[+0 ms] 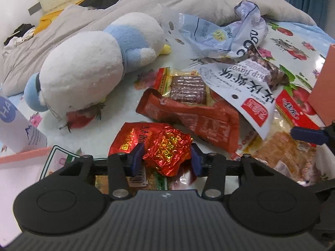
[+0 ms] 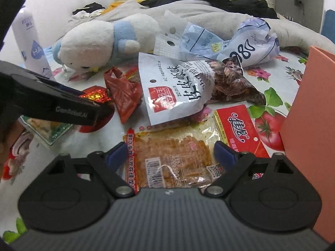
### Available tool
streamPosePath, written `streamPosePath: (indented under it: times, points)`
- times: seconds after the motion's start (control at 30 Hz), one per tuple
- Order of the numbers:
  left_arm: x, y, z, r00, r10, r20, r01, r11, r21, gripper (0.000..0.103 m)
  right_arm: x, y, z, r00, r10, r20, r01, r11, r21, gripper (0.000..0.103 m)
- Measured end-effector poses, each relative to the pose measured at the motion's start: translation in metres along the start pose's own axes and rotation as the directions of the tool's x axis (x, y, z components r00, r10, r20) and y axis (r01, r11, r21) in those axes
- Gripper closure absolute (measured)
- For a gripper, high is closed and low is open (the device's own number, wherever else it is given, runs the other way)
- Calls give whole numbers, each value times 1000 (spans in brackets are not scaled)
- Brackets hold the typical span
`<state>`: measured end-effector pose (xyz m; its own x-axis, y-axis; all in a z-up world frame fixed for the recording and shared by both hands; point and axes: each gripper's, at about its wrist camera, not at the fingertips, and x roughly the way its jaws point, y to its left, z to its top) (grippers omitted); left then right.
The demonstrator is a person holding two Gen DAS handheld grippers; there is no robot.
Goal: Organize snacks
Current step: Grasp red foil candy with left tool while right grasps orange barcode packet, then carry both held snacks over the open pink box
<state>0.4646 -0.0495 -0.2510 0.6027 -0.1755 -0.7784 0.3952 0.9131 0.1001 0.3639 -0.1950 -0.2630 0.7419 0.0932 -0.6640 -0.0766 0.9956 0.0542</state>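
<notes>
My left gripper (image 1: 167, 156) is shut on a crinkled red foil snack packet (image 1: 165, 148), held just above the bed sheet; it also shows in the right wrist view (image 2: 96, 95). My right gripper (image 2: 170, 152) is open, its blue pads either side of a clear packet of orange spicy strips (image 2: 171, 156) with a red label end (image 2: 240, 129). Beyond lie a white shrimp-flavour bag (image 2: 173, 92), a dark red pouch (image 1: 188, 113) and a pale blue crumpled bag (image 1: 226, 35).
A white and blue plush toy (image 1: 94, 62) lies at the left. A white spray bottle (image 2: 29, 35) stands far left. An orange box wall (image 2: 309, 129) rises at the right. A green-edged packet (image 2: 50, 131) lies under the left gripper. A grey quilt (image 1: 62, 27) is heaped behind.
</notes>
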Motion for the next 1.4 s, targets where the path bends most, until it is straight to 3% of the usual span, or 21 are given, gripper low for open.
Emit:
streamPosePath:
  times: [0.23,0.43,0.7,1.13,1.4]
  points:
    - [-29,-6,-17,1000,-24,8,24,998,-65,51,-15,7,-7,999,32,-16,-33,999,-34,41]
    - [-63,-18,-34,999,-38,29,41,993,-107,51,-43,17,-20,998,48,-44,-51,997,-55,51]
    - [-118,-29,-51,996,-53,76,65,984,-166,51,-101,15,-33,999,41,-15,-41,998,-51,52]
    - [-235,-47,-94,981,-72,178,125,943,-309,51,-209,14,-46,991,119,60,-123,990,62,52]
    - [-292,-49,-132,977,-78,196,157,890,-428,51,-262,4,-54,984,153,95,-165,977,135,52]
